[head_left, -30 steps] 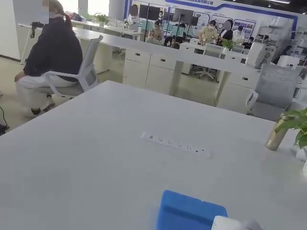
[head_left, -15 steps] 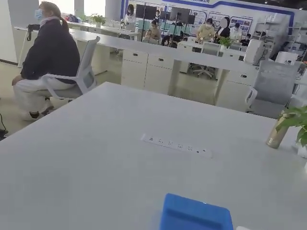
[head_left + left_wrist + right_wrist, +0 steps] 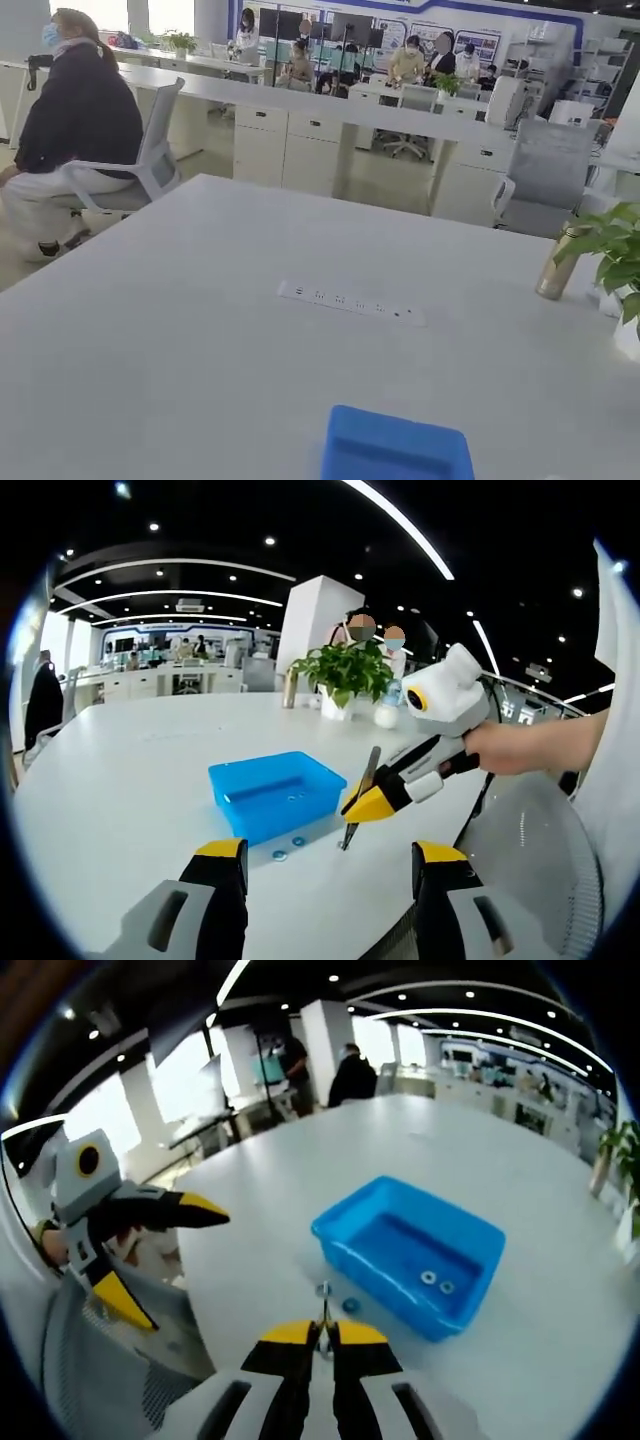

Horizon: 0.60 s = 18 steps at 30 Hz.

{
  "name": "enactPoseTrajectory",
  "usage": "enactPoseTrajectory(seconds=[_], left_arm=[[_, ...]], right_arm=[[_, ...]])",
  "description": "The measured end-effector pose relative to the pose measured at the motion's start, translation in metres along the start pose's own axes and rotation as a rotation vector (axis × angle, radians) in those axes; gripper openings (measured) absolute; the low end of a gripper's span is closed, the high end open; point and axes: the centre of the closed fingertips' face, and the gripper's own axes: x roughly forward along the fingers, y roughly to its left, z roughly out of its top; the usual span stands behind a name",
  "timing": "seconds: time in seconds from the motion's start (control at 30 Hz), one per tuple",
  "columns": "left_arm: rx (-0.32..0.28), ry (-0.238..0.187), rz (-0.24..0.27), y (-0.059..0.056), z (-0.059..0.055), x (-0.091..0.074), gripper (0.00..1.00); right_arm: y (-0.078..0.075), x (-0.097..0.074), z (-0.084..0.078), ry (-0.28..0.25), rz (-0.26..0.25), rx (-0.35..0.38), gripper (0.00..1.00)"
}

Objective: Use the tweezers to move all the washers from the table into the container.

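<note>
Beside the blue container (image 3: 400,1240), the right tool (image 3: 322,1332) clamps the tweezers (image 3: 323,1305) while the left tool (image 3: 332,850) gapes.

My right gripper (image 3: 322,1332) is clamped on the tweezers (image 3: 323,1305), tips just beside a blue washer (image 3: 350,1304) on the bench (image 3: 300,1165), by the blue container (image 3: 444,1204) holding two washers (image 3: 428,1277).

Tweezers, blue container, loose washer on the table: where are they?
tweezers (image 3: 372,768), left gripper view, upper blade
blue container (image 3: 390,1240), right gripper view, bare floor
washer (image 3: 279,855), left gripper view, its ring
</note>
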Motion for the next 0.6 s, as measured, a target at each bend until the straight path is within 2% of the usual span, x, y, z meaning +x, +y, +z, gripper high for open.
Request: enactPoseTrajectory(seconds=[0.33, 0.47, 0.6], left_arm=[[-0.003, -0.004, 0.011, 0.002, 0.0, 0.0, 0.66], [-0.008, -0.009, 0.042, 0.008, 0.001, -0.002, 0.66], [-0.021, -0.017, 0.052, 0.01, 0.001, -0.003, 0.65]], right_arm=[[-0.018, -0.015, 0.019, -0.062, -0.047, 0.056, 0.03], [-0.026, -0.021, 0.028, -0.109, -0.064, 0.109, 0.03], [-0.035, -0.027, 0.037, -0.124, -0.077, 0.119, 0.03]])
